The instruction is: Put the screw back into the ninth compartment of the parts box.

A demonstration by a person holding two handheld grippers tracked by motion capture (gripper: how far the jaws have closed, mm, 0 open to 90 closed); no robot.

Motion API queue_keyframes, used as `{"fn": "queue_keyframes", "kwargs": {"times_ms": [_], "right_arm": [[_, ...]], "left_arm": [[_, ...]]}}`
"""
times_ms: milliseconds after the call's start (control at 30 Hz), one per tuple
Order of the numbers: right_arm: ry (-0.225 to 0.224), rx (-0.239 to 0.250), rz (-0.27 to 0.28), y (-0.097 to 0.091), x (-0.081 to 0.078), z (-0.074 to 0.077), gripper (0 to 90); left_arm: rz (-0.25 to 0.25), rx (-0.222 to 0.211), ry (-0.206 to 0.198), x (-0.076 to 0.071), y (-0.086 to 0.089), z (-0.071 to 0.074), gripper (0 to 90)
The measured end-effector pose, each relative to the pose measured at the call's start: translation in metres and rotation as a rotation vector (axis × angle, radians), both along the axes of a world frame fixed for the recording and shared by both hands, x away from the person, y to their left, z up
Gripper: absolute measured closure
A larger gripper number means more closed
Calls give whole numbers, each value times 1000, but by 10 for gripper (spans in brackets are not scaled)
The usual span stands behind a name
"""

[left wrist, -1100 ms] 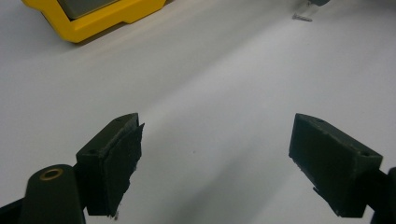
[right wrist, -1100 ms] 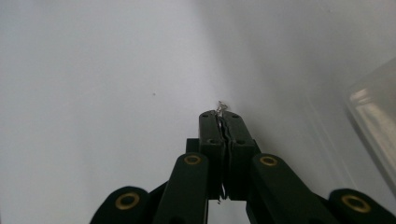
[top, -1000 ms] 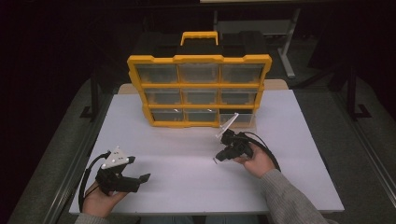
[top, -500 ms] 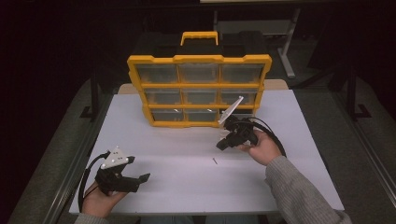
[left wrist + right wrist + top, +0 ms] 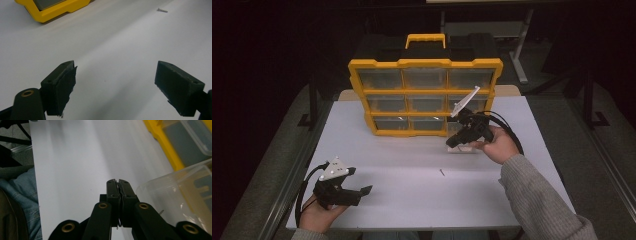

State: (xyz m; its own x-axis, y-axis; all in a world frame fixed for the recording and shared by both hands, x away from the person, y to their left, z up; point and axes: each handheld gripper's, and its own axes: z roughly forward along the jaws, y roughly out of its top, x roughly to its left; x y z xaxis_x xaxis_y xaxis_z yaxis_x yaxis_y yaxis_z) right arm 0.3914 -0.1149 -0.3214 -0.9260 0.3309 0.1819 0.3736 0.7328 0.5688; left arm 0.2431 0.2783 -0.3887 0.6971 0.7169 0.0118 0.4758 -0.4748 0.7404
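Note:
A yellow organizer with clear drawers stands upright at the back of the white table. My right gripper hangs in the air just in front of its lower right corner, above a clear plastic drawer that lies on the table. Its jaws are pressed together, with nothing showing between the tips. A small screw lies loose on the table in front of it. My left gripper rests at the front left, open and empty, pointing toward the screw.
The organizer's black and yellow handle rises at its top. The removed clear drawer sits close to the organizer's yellow frame. Dark floor and table legs surround the table; a person's lap shows at the near edge.
My right gripper has risen off the table and moved back and to the right, toward the organizer, still shut. The screw stays on the table. The left gripper has not moved.

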Motion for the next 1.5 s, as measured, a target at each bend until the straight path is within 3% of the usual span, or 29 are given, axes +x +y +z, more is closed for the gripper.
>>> {"fn": "queue_keyframes", "kwargs": {"times_ms": [433, 767, 1133, 1267, 1300, 1500], "right_arm": [[-27, 5, -25, -12, 13, 23, 871], [-45, 2, -61, -21, 21, 33, 871], [-32, -12, -121, -31, 32, 26, 870], [-47, -13, -130, -31, 36, 20, 870], [-24, -24, -150, -31, 36, 18, 870], [-8, -41, -168, -33, 40, 1, 867]], "left_arm": [[3, 0, 1, 0, 0, 1, 164], [7, -4, 1, -1, 1, 1, 164], [4, -3, -3, 0, 1, 1, 164], [4, -1, -4, -1, 1, 1, 164], [4, -2, -5, -1, 1, 2, 164], [4, -1, -4, 0, 2, 1, 164]]}}
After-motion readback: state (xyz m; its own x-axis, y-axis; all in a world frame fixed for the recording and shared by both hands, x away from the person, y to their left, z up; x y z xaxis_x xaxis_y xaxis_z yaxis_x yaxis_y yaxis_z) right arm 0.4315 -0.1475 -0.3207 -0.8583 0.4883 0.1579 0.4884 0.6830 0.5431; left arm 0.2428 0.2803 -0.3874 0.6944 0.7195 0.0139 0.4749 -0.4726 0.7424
